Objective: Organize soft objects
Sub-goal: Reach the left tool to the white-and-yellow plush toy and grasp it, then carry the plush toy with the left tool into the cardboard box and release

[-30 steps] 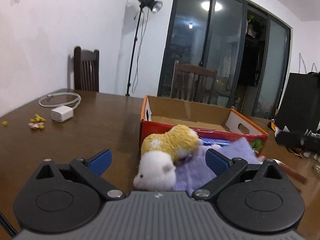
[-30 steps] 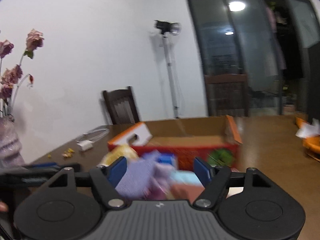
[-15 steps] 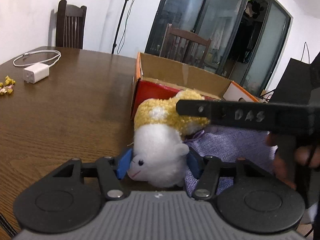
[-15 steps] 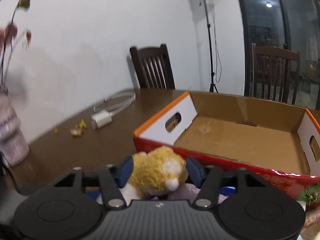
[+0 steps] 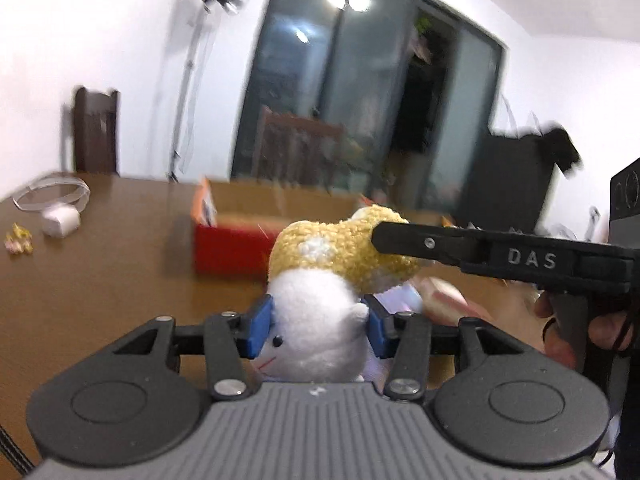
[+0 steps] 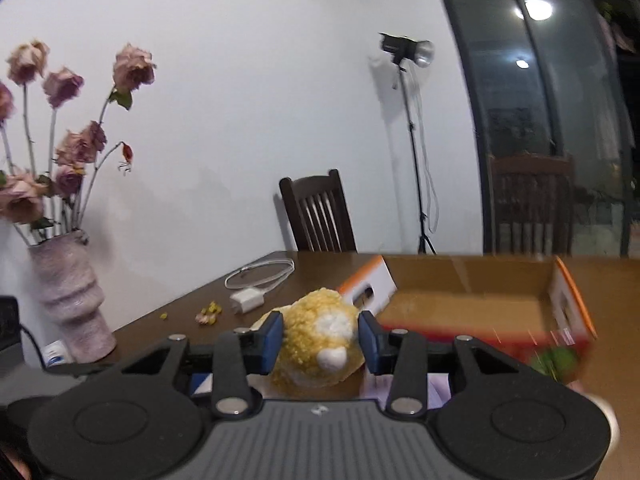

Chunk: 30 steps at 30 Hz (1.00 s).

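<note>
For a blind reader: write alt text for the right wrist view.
The right tongs grip the yellow end of a plush toy above a brown table. Behind it sits an open cardboard box; a vase of dried roses stands left.

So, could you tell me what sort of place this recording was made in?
Most likely a home dining room: a wooden dining table with dark slat-back chairs, a vase of dried roses and glass sliding doors. The studio light on a stand suggests a recording setup.

The yellow-and-white plush hamster (image 5: 320, 280) sits between both hand-held grippers, before the red-and-orange cardboard box (image 6: 480, 304) on the brown wooden counter (image 5: 100, 272).
</note>
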{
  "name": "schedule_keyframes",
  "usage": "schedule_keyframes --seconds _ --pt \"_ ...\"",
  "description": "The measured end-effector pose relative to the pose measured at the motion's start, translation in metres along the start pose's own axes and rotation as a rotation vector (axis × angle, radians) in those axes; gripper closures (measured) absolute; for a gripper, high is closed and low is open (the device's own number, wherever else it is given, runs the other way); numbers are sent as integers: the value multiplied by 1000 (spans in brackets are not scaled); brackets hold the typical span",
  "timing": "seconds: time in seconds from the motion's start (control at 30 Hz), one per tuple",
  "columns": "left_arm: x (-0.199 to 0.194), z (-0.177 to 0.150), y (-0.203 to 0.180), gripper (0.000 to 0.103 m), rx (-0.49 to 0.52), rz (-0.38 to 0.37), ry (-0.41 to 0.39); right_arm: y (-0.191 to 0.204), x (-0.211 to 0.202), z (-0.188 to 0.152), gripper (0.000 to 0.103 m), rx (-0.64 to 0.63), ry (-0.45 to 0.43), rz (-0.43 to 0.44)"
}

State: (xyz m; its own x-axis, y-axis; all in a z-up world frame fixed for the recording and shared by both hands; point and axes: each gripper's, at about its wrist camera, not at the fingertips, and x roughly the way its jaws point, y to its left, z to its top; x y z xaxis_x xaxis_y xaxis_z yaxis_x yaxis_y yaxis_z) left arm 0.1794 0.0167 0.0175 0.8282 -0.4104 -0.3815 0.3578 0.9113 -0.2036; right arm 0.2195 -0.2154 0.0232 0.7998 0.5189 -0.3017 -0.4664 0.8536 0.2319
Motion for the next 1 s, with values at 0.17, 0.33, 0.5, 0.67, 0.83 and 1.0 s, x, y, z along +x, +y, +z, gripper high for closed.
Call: schedule_keyframes --seconds 0.17,0.33,0.5,0.67,0.83,1.0 --pt "0 -45 -33 58 45 -63 109 -18 -51 -53 63 88 86 -55" --pt "1 -51 -39 52 119 -89 86 -32 -67 -88 64 150 143 -101" --pt "-11 -61 -43 30 175 -25 79 -34 -86 -94 64 159 100 -70" --pt "-19 -66 -35 31 133 -12 93 -39 -79 -80 50 117 48 -32" --pt "-15 -61 -26 39 80 78 66 -47 -43 -83 52 120 142 18" --pt "-22 -60 -15 38 30 -4 62 -21 -65 -93 56 83 186 73"
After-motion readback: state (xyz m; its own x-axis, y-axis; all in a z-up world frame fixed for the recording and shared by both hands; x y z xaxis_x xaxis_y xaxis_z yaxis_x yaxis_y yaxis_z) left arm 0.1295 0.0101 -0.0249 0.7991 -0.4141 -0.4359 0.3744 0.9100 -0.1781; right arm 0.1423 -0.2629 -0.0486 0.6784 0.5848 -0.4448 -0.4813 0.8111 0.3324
